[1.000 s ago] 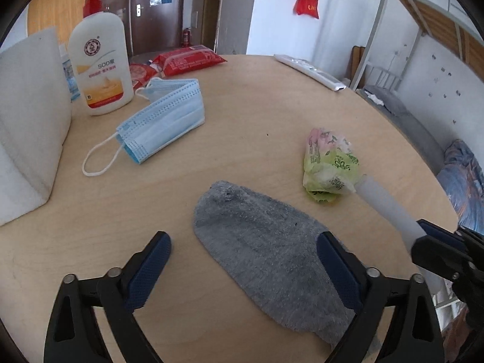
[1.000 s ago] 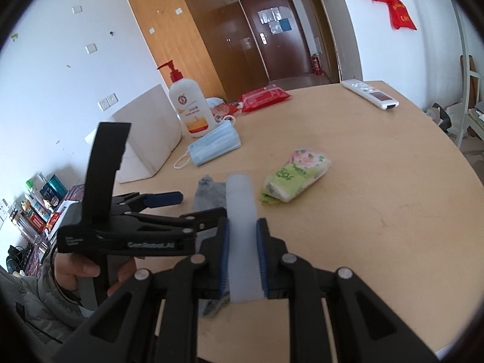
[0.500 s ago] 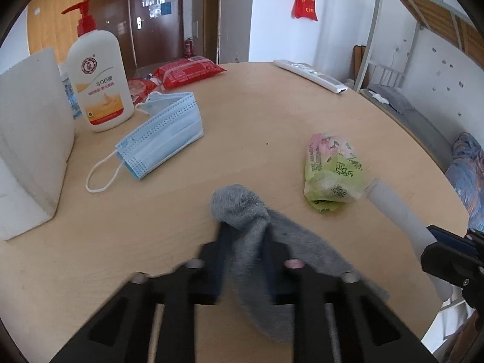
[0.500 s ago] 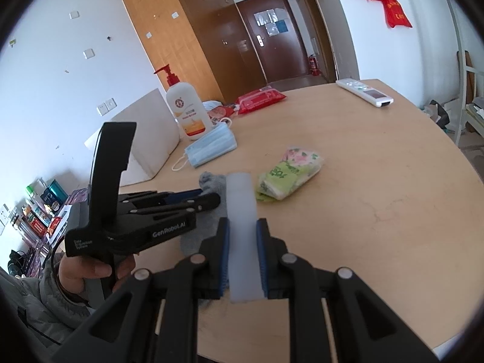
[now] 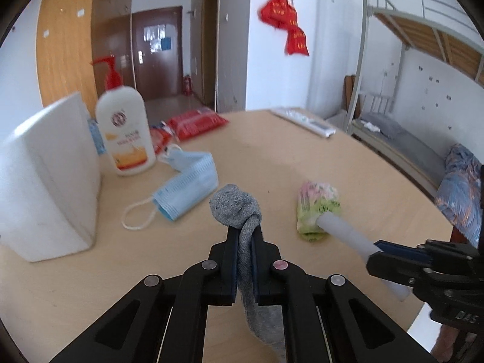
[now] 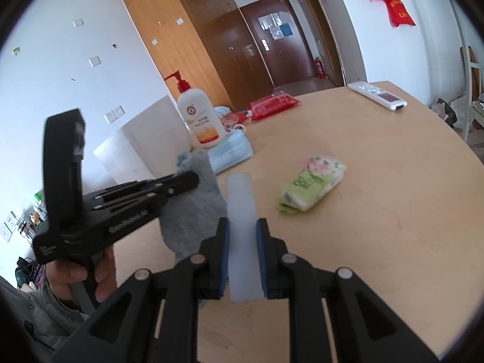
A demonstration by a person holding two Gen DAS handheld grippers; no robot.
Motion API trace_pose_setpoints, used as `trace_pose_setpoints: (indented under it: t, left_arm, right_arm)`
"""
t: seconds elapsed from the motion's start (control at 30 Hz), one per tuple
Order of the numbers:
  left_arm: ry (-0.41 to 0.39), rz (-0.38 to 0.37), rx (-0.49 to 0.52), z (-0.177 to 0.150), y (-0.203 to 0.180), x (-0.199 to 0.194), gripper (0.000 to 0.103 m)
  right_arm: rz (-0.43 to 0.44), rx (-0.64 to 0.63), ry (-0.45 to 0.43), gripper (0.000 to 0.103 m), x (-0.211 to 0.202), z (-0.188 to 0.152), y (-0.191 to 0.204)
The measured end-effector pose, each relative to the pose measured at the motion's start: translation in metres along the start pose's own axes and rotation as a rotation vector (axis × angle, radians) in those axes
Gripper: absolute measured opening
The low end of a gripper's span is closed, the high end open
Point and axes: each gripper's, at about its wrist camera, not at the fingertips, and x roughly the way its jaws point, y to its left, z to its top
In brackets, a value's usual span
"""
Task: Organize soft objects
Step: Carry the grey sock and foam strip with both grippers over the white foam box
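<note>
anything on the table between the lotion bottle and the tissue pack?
Yes: the blue face mask lies between the lotion bottle and the tissue pack. From the mask to the pack the tabletop is bare. Clearest in the left wrist view.

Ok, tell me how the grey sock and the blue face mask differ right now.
The grey sock is pinched in the left claw and hangs partly off the table; the blue face mask lies flat and untouched on the table. The sock is knit and bunched at its top; the mask is pleated, with white ear loops. Both are soft.
</note>
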Motion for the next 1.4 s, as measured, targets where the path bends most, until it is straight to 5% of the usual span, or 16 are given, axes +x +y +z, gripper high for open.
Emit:
trace_pose_setpoints:
  t: [0.7, 1.4]
  left_arm:
    - [-0.189, 0.09, -0.035, 0.0, 0.054, -0.097, 0.008]
    - [-0.248, 0.253, -0.161, -0.046, 0.133, -0.175, 0.008]
  right_arm:
    - [0.079, -0.068, -0.072, 0.021, 0.008, 0.019, 0.065]
    - [0.248, -0.233, -0.038, 0.021, 0.043, 0.017, 0.174]
